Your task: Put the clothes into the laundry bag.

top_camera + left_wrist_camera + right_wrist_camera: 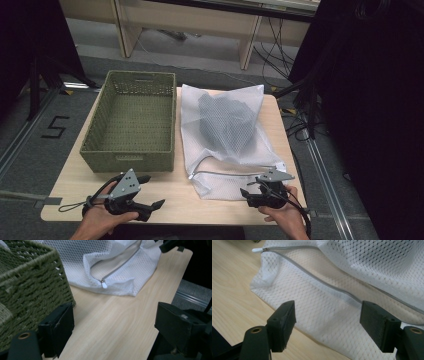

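Now the white mesh laundry bag (227, 140) lies on the right half of the table (75, 185), flat on the wooden surface, and it reaches from the far edge almost to the near edge. Through the mesh a dark grey garment (225, 122) shows in the far part of the bag. The grey zipper (324, 281) runs across the near part of the bag, and its white pull tab (104, 284) rests at the left end, toward the middle of the table.

Beside the bag, on the left half of the table, stands the green woven basket (131, 122); its right wall is just beside the left edge of the bag.

The left gripper (150, 192) is held over the near edge of the table, in front of the basket, with its jaws apart and only bare wood between them. The right gripper (251, 192) is at the near right corner, over the near hem of the bag; its jaws also stand wide apart and the pads do not press on the mesh.

On the grey floor to the left of the table a black number 5 (54, 127) is marked. I can read no label on the bag or the basket.
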